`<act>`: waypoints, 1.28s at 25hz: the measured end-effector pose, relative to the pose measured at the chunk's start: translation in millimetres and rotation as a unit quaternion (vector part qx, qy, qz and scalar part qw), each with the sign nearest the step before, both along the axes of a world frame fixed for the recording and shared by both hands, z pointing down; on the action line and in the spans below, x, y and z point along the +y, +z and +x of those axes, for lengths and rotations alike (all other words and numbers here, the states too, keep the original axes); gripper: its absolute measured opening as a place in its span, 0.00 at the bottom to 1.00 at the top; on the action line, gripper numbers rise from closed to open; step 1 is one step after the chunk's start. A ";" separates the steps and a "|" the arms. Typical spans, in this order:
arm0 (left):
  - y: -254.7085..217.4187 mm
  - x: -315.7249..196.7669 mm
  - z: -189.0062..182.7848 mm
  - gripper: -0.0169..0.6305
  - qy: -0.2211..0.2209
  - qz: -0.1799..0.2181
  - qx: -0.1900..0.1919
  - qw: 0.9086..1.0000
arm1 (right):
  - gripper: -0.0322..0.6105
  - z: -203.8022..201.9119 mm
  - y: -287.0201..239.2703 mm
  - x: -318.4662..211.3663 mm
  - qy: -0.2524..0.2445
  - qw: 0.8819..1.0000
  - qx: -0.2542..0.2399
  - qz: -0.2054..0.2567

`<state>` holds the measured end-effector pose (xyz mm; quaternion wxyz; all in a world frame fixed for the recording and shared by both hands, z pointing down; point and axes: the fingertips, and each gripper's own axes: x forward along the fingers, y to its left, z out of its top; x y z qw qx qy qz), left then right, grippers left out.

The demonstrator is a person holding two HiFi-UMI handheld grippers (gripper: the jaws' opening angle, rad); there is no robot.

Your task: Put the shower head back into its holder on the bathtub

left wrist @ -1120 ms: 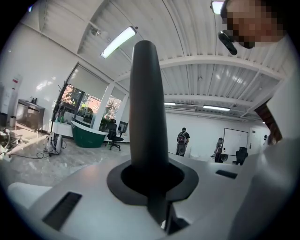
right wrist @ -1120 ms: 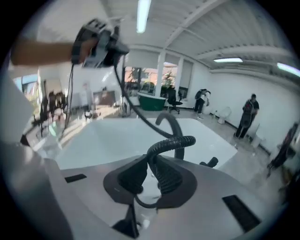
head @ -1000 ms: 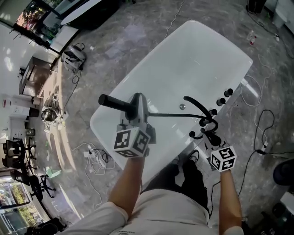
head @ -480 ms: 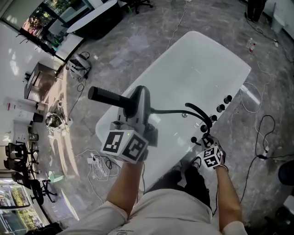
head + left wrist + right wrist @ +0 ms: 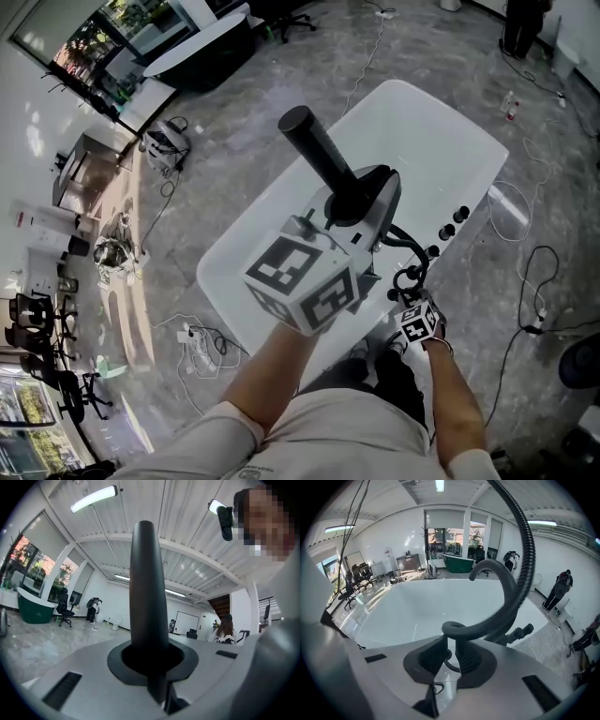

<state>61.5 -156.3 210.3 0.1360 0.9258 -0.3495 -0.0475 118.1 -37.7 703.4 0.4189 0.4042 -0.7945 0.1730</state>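
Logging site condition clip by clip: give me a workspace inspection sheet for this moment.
Surface: white bathtub on a grey floor.
Job's things: black shower head held up above the bathtub; black hose curls past the spout and knobs.
Clutter: nothing seen on the bathtub.
Grippers: left tool shut on the shower head; right tool shut on the hose.
Cables: loose cables and a power strip on the floor.
Surroundings: office chairs, a green tub, people far off.
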 end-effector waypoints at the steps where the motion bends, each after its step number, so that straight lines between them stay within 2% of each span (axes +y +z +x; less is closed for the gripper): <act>1: 0.1 0.8 2.9 0.09 0.003 -0.002 0.001 1.000 | 0.15 1.6 0.1 0.6 0.003 1.000 0.000 0.000; 6: 10.2 1.6 8.9 0.09 0.006 -0.019 0.010 1.000 | 0.15 11.5 4.4 3.4 0.007 1.000 0.000 -0.002; 9: 9.5 -1.6 5.6 0.09 0.004 -0.025 0.015 1.000 | 0.15 28.3 12.4 10.4 0.017 1.000 0.011 -0.021; 13: 8.4 -1.2 1.3 0.09 0.001 -0.038 0.036 0.999 | 0.15 58.6 39.8 18.1 0.088 0.993 -0.031 -0.074; 15: 7.5 3.4 -5.2 0.09 0.002 -0.043 0.048 0.998 | 0.15 68.4 55.5 17.2 0.143 0.982 -0.072 -0.098; 18: 5.0 8.9 -21.6 0.09 0.000 -0.047 0.066 0.997 | 0.15 70.6 78.8 10.7 0.220 0.956 -0.139 -0.138; 21: 8.0 10.8 -34.1 0.09 -0.008 -0.048 0.077 0.996 | 0.15 68.9 104.0 -1.9 0.253 0.938 -0.172 -0.162; 23: 16.2 10.3 -37.8 0.09 -0.018 -0.047 0.077 0.996 | 0.19 67.5 119.1 -16.3 0.263 0.931 -0.191 -0.167; 27: 45.0 7.7 -42.6 0.09 -0.031 -0.063 0.073 0.995 | 0.24 55.1 141.0 -29.5 0.236 0.940 -0.188 -0.160; 32: 69.0 3.4 -51.5 0.09 -0.046 -0.090 0.083 0.991 | 0.24 45.2 159.6 -29.6 0.251 0.934 -0.195 -0.162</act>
